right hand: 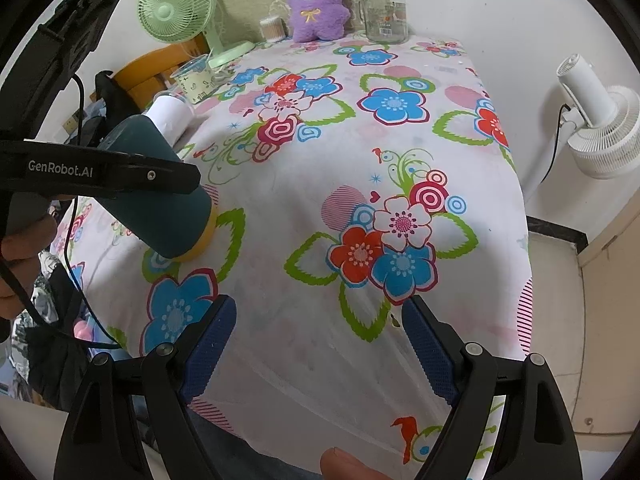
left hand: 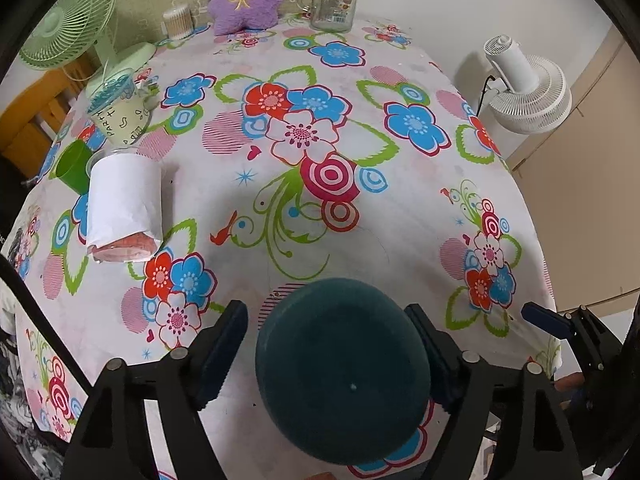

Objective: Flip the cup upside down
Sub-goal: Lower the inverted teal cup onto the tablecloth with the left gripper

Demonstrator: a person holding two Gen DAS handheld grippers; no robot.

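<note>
A flower-print tablecloth (right hand: pixel 320 184) covered the table; a glass jar (right hand: pixel 385 12), purple plush (right hand: pixel 317 2), green fan (right hand: pixel 176 8) stood along its far edge.

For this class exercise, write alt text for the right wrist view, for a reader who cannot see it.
The left tool holds a dark teal cup tilted, rim down, over a floral tablecloth. The right tool hangs open and empty; a purple plush and glass jar stand behind.

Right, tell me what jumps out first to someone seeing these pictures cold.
The dark teal cup fills the bottom of the left wrist view, set between the left tongs, base up; the right wrist view shows its yellow rim down near the cloth. Around it spreads the loud flowered tablecloth. At the far edge sits a purple plush toy beside a glass jar.
</note>
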